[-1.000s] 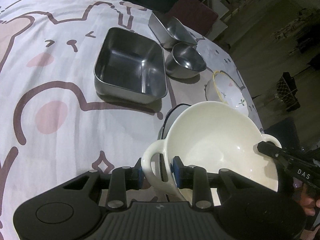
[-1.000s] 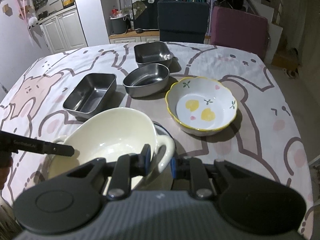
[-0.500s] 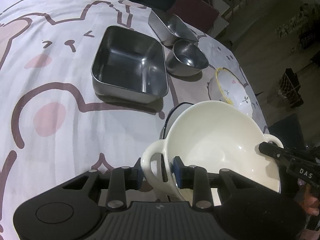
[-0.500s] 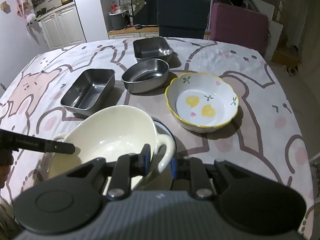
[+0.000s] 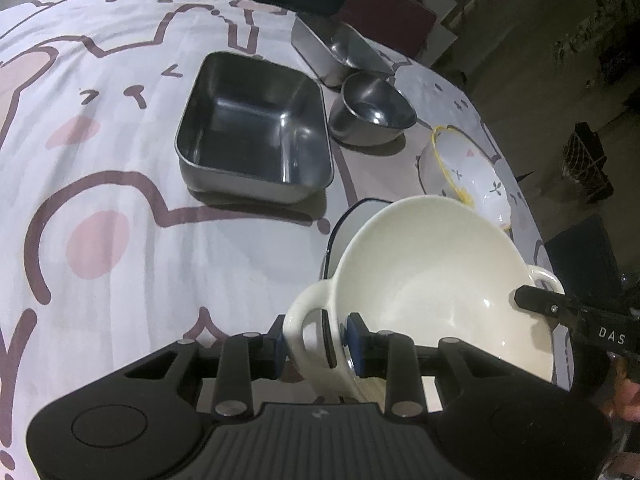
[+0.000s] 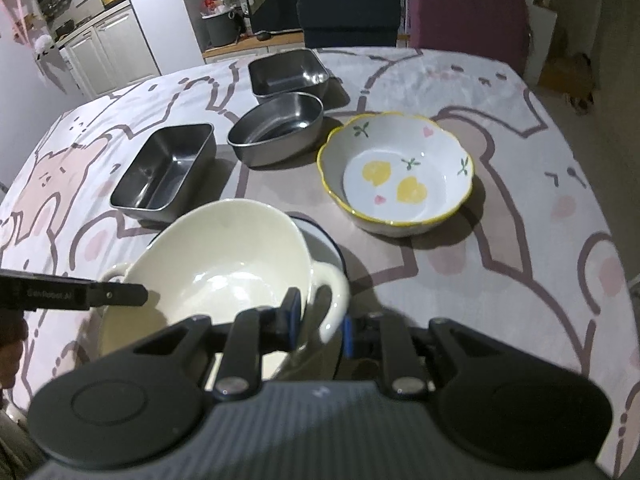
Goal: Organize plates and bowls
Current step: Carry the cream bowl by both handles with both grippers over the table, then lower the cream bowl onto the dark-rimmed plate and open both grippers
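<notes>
A cream two-handled bowl (image 5: 432, 280) (image 6: 224, 256) is held tilted over a white dish with a dark blue rim (image 5: 340, 232) (image 6: 324, 240); whether they touch I cannot tell. My left gripper (image 5: 318, 344) is shut on one handle, its blue pads either side of the loop. My right gripper (image 6: 319, 326) is shut on the opposite handle. Each gripper's finger also shows in the other view: the right gripper (image 5: 536, 304) and the left gripper (image 6: 120, 294).
On the cartoon-print tablecloth (image 6: 520, 160) stand a floral bowl with a yellow rim (image 6: 396, 176) (image 5: 460, 164), a steel rectangular pan (image 5: 252, 132) (image 6: 164, 172), an oval steel bowl (image 5: 372, 108) (image 6: 276, 132) and a square steel container (image 5: 336, 52) (image 6: 288, 72). Chairs stand beyond the far edge.
Both grips on the cream bowl's handles are unchanged. The right wrist view has tipped slightly, so the dishes behind sit a little higher in the picture.
</notes>
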A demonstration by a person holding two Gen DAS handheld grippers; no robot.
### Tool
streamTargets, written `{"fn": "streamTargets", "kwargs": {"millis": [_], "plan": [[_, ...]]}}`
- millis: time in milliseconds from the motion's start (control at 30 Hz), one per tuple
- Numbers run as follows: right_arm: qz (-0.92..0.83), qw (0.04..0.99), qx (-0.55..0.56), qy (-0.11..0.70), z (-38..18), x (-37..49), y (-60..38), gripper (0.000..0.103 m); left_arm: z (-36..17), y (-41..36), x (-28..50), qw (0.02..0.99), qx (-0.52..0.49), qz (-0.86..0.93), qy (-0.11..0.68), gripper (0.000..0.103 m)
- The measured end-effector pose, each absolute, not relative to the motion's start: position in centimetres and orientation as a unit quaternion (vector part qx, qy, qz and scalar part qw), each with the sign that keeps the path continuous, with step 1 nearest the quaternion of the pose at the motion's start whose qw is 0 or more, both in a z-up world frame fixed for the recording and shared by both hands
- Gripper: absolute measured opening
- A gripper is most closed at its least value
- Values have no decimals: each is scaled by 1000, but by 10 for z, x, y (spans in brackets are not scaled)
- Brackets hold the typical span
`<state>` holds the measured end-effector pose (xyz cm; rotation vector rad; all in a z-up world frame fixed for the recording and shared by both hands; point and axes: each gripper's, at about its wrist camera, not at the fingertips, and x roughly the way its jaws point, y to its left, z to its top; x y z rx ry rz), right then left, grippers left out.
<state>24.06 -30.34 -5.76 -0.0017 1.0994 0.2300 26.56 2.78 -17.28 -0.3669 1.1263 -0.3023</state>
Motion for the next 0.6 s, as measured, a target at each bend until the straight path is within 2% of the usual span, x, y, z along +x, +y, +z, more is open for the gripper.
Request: {"fn": "streamTargets", "kwargs": {"millis": [600], "plan": [[98, 834, 24, 542, -67, 246, -306, 25, -169, 24, 265, 826, -148, -149, 523, 32]]}}
